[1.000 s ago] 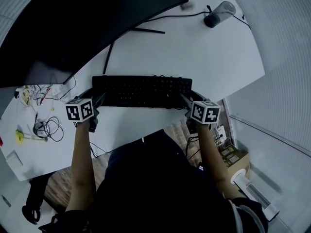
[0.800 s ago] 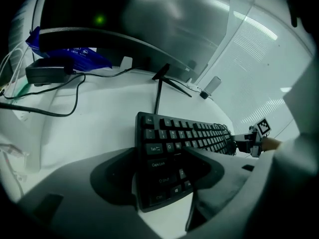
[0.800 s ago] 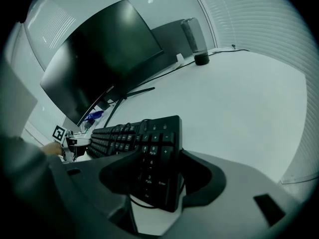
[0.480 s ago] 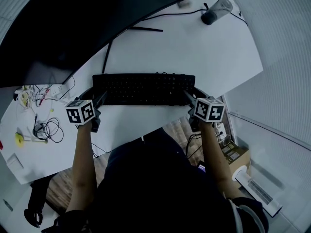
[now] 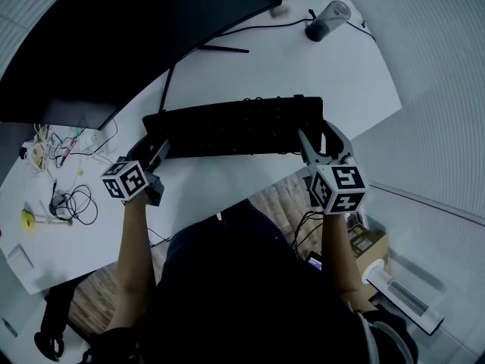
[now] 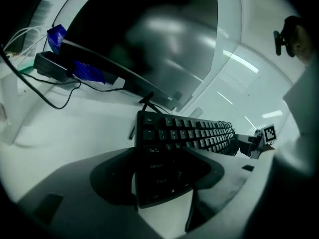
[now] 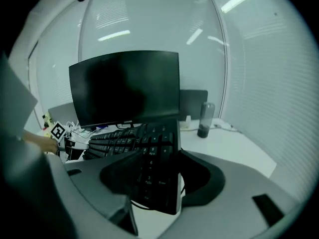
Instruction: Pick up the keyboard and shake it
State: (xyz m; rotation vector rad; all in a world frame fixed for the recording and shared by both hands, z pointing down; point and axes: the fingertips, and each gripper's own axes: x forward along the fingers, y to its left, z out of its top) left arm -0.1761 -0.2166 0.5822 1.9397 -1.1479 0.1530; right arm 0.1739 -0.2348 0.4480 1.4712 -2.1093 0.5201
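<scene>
Black and full-size, the plastic computer keyboard point(image 5: 235, 125) lies across the middle of the head view, slanting so that its right-hand end sits higher in the frame than its left. The left gripper point(image 5: 154, 149) has its jaws closed over the keyboard's left end, one jaw on the key face and one on the outer edge. The right gripper point(image 5: 317, 133) clamps the opposite end the same way, its jaws spread wide around the number-pad side. In the right gripper view, pale surface shows under that near end. Below it all spreads the white curved desk point(image 5: 303, 67). A dark curved monitor point(image 5: 114, 29) fills the upper left, a dark cylindrical tumbler point(image 5: 322, 21) stands at the upper right, and tangled cables point(image 5: 72, 202) lie at the left edge.
</scene>
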